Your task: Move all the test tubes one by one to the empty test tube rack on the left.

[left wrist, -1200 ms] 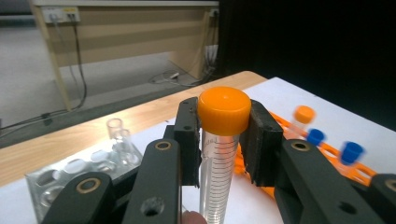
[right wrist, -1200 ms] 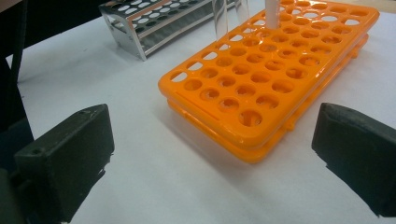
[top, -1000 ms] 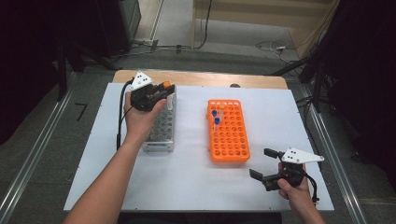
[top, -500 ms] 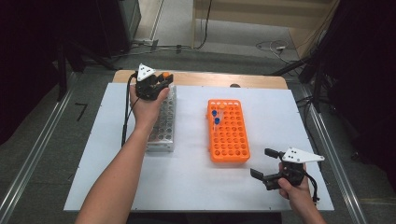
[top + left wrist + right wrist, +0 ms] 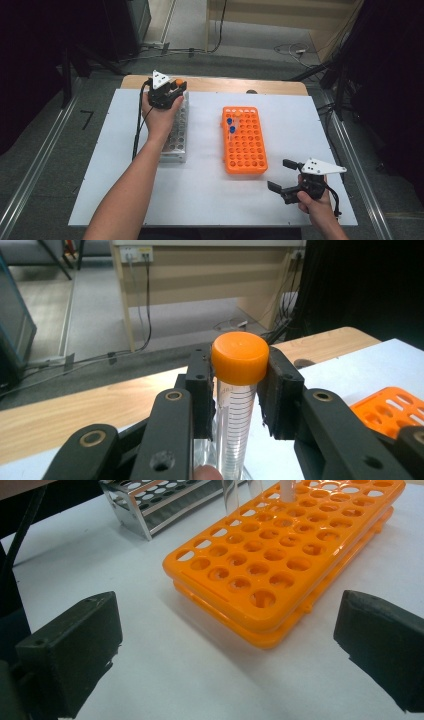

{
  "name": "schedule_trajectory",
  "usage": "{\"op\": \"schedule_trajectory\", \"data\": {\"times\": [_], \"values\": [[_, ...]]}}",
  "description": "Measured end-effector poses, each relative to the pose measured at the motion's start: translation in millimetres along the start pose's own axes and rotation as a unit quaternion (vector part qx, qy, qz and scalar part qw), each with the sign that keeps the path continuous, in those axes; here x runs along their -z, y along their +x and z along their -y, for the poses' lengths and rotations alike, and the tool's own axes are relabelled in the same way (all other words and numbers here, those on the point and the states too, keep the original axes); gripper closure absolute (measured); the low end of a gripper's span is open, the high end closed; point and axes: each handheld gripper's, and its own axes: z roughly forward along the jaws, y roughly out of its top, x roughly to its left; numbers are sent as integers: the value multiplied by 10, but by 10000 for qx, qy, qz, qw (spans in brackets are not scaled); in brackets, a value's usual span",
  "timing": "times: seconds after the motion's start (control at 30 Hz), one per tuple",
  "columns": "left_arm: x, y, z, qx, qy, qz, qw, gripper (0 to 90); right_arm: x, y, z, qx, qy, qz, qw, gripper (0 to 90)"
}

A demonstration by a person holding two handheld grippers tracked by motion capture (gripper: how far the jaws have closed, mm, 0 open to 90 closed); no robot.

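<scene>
My left gripper [image 5: 173, 89] sits over the far end of a metal tube rack [image 5: 176, 131] at the table's left. In the left gripper view its jaws press on the orange cap of a clear graduated tube [image 5: 239, 390], which stands upright between them; my left gripper [image 5: 239, 371] is shut on it. The tube's lower end is hidden. An orange tube rack [image 5: 243, 140] lies mid-table with three tubes at its far end, two blue-capped. My right gripper [image 5: 285, 175] rests near the front right, open and empty, facing the orange rack [image 5: 280, 555].
The white table top [image 5: 210, 195] has a wooden strip [image 5: 235, 85] along its far edge. Beyond it are floor cables and dark equipment. Metal rails run along both sides of the table. The metal rack [image 5: 150, 500] holds several tubes.
My left hand has moved toward the table's far edge along the metal rack, still carrying the orange-capped tube. The right hand has stayed put.
</scene>
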Motion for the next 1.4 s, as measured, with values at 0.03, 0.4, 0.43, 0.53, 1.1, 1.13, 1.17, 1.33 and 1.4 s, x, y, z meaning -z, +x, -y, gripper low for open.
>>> {"op": "schedule_trajectory", "data": {"times": [0.03,0.4,0.43,0.53,1.1,1.13,1.17,1.33,1.4], "values": [[-6,0,14,-12,86,-35,10000,695,5,-1,-1,-37,-12,-18,10000,0],[-52,-52,67,-80,491,-70,9987,527,-8,-3,-1,2,0,-22,10000,0],[-42,-45,64,-22,534,-20,9986,471,-8,-4,0,-8,3,-17,10000,0],[25,-18,59,182,474,91,9987,337,-13,-7,2,-11,4,-21,10000,0],[671,-187,164,424,451,1112,9919,0,-62,-37,-95,-109,-109,17,9999,0],[704,-210,180,370,472,1134,9917,0,-66,-39,-108,-118,-102,21,9999,0],[737,-236,195,350,466,1162,9915,0,-77,-44,-123,-110,-121,20,9999,0],[914,-336,248,324,374,1390,9891,0,-124,-60,-205,-142,-126,54,9998,0],[981,-378,271,297,368,1426,9887,0,-165,-71,-263,-143,-114,112,9998,0]]}}
